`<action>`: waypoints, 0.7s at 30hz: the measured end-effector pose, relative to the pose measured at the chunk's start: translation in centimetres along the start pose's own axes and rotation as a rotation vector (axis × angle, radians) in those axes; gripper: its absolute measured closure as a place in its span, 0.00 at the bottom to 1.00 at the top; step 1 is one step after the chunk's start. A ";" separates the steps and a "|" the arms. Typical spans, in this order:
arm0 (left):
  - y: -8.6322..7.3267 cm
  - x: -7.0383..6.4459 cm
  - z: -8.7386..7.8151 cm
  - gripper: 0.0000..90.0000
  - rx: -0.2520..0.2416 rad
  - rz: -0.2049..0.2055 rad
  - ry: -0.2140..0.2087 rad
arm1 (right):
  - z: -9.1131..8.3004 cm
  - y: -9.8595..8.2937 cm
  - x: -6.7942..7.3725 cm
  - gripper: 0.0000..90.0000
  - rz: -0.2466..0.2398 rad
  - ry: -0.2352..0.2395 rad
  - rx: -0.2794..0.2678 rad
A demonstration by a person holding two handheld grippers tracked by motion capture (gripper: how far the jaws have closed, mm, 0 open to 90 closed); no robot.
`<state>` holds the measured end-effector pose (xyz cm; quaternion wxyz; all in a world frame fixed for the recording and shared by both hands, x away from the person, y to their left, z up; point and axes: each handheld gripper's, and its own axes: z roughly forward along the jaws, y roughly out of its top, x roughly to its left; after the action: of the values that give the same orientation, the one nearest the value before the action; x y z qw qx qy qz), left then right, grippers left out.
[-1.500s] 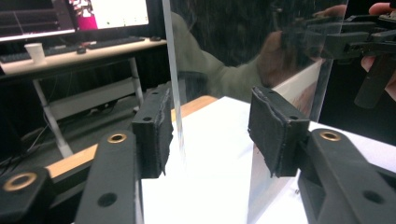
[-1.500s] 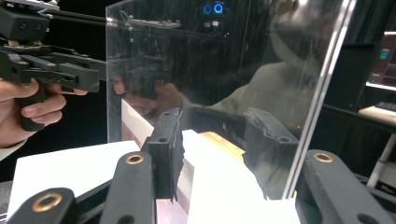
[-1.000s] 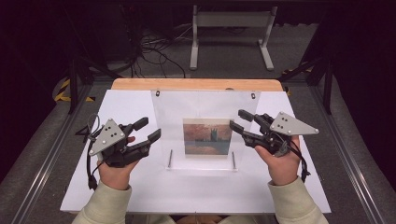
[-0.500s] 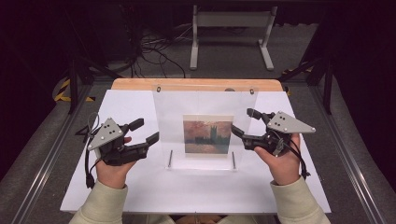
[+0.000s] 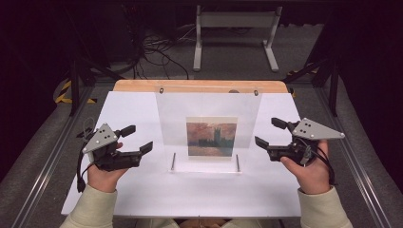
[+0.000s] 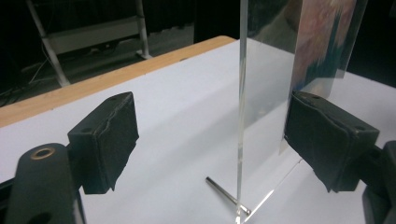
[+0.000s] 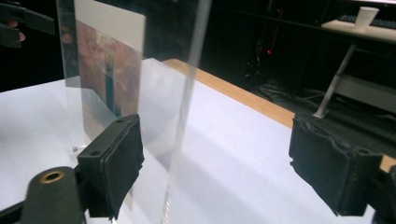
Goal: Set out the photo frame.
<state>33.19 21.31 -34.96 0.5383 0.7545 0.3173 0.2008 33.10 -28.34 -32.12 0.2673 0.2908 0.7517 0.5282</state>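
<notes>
The left gripper has its fingers spread wide with nothing between the pads. In the left gripper view the near edge of the clear panel stands in the gap between them, apart from both. The right gripper is likewise wide open and holds nothing; in the right gripper view its fingers straddle the panel's other upright edge, again without contact that can be seen.

The clear panel stands upright near the middle of the white surface, its broad face turned toward the person and its long side running left to right across the surface, between the two grippers. A picture of a dark tower against a reddish sky sits in its lower middle. The panel rests on a clear base with two thin metal rods lying front to back under it. Two small fittings sit at its top corners.

Each hand grips its tool from below, with pale sleeves at the bottom of the high view. A wooden strip borders the far edge of the surface, and beyond it a white metal frame and loose cables lie on the dark floor.
</notes>
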 end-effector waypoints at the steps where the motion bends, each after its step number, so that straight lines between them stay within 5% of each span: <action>1: -0.2 0.1 0.0 0.19 -0.002 -0.007 -0.001 | -0.1 -0.2 -0.2 0.18 0.007 0.000 0.006; 6: -1.4 1.1 -0.4 0.15 0.004 -0.029 0.000 | -0.5 -1.3 -1.1 0.13 0.011 -0.039 0.039; 21: -6.3 3.1 -1.7 0.07 0.027 -0.011 0.028 | -1.6 -5.7 -3.7 0.05 0.104 -0.081 0.102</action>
<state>32.65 25.95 -40.48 0.5245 0.7571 0.3317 0.2041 33.59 -33.59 -36.72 0.2544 0.3638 0.7499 0.4904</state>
